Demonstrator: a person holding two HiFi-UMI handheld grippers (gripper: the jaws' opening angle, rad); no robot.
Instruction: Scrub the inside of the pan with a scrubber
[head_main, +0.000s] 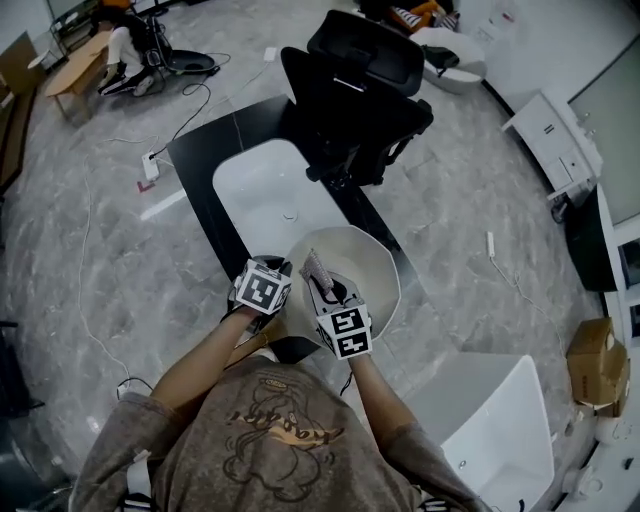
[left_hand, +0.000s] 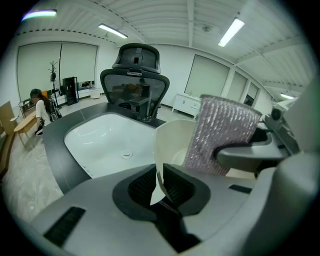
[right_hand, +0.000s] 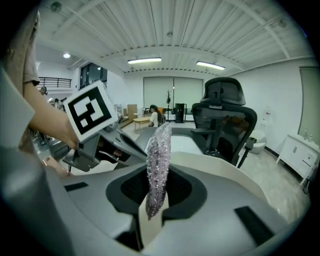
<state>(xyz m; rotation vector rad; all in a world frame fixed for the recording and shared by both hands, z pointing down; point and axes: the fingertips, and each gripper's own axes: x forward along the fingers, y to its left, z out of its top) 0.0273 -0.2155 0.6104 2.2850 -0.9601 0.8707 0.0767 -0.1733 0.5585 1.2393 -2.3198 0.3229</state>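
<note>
The left hand-held gripper clamps the rim of the white pan at 9 o'clock. The right hand-held gripper, at 6 o'clock, pinches the scrubber upright.

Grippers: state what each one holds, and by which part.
The left gripper is clamped on the near rim of the pan. The right gripper pinches the scrubber by its lower end, and the rest stands above the jaws.

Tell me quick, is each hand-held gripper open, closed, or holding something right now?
Left hand-held gripper: closed on the rim of the pan.
Right hand-held gripper: closed on the scrubber.
</note>
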